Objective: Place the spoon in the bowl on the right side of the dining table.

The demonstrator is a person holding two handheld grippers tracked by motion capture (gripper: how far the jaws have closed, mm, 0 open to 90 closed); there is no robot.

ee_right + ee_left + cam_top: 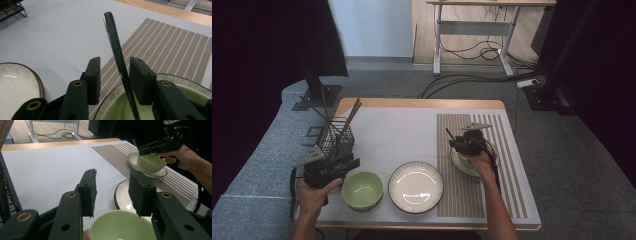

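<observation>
My right gripper (113, 75) hangs over the green bowl (150, 163) on its plate (160, 173), far right on the striped placemat (507, 165); its parted jaws flank a dark spoon handle (117, 52) untouched. My left gripper (112, 192), open and empty, hovers above the near-left green bowl (362, 190).

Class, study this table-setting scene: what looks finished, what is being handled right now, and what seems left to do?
Done: a green bowl sits on a plate on the striped placemat. In hand: the right gripper, fingers open, straddles a dark utensil handle standing in that bowl. Probably left: the second green bowl, the empty plate and the chopsticks in the wire holder; the left gripper hovers open.
</observation>
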